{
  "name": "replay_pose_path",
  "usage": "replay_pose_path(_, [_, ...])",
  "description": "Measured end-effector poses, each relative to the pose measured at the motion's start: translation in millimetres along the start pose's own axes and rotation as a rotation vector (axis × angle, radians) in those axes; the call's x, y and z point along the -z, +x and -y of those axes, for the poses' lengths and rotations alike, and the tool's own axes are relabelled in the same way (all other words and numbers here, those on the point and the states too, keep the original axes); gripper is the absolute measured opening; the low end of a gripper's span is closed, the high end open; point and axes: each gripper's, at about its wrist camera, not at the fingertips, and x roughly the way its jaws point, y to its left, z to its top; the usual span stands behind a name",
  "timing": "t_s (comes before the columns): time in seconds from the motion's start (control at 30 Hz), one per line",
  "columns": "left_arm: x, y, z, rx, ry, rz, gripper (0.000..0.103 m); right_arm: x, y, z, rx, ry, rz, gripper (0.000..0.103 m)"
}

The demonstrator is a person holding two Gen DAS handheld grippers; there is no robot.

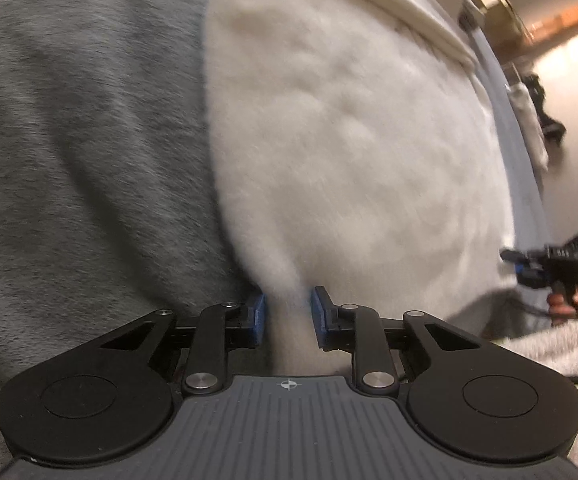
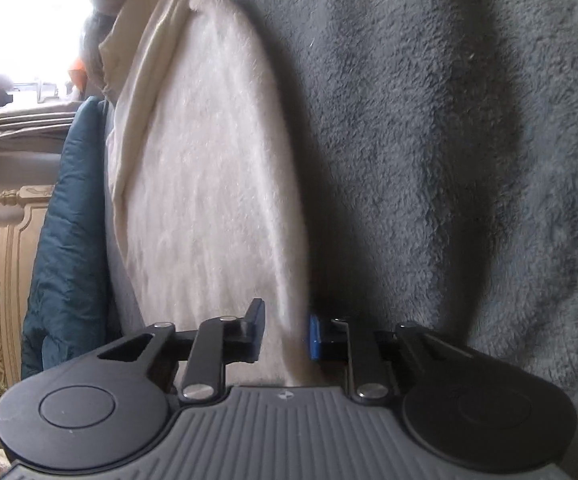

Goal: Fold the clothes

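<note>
Both grippers pinching the white fluffy garment (image 1: 349, 140) on a grey blanket (image 1: 69, 140)

Near the lens, the left gripper (image 1: 287, 312) and the right gripper (image 2: 287, 334) each have their jaws closed on a bunched edge of the garment. To fold well, I'd judge both edges should travel level and taut — no sagging middle. Farther off lie a cream cloth (image 2: 145, 60), a teal quilt (image 2: 69, 220), then a carved headboard (image 2: 5, 272).
</note>
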Motion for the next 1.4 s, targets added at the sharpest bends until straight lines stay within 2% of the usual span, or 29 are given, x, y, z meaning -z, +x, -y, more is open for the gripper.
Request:
replay_pose_path(0.3, [9, 10, 7, 0.009, 0.072, -0.092, 0.023, 8, 8, -15, 0.037, -0.075, -0.031, 0.016])
replay_pose_path(0.43, [6, 15, 2, 0.013, 0.015, -0.093, 0.022, 10, 10, -18, 0.070, -0.084, -0.009, 0.011])
replay_pose_path(0.5, [8, 13, 8, -0.014, 0.045, -0.070, 0.011, 15, 10, -27, 0.127, -0.125, 0.032, 0.008])
replay_pose_path(0.57, [13, 8, 21, -0.073, 0.115, -0.048, 0.006, 20, 8, -38, 0.174, -0.174, 0.030, 0.007])
replay_pose_path(0.67, [15, 2, 34, -0.146, 0.156, -0.049, 0.005, 28, 4, -53, 0.242, -0.247, 0.022, 0.006])
replay_pose_path(0.73, [15, -2, 36, -0.157, 0.180, -0.081, 0.005, 33, 1, -64, 0.287, -0.296, 0.017, 0.006])
replay_pose_path(0.83, [14, -8, 38, -0.131, 0.260, -0.160, 0.004, 40, -5, -76, 0.342, -0.347, 0.005, 0.006])
replay_pose_path(1.1, [11, -25, 42, -0.113, 0.367, -0.262, 0.004, 48, -19, -83, 0.363, -0.376, -0.057, 0.005])
replay_pose_path(1.27, [9, -29, 40, -0.104, 0.387, -0.307, 0.004, 53, -19, -83, 0.370, -0.372, -0.099, 0.005])
replay_pose_path(1.4, [10, -30, 33, -0.080, 0.354, -0.369, 0.003, 59, -18, -81, 0.382, -0.357, -0.153, 0.005])
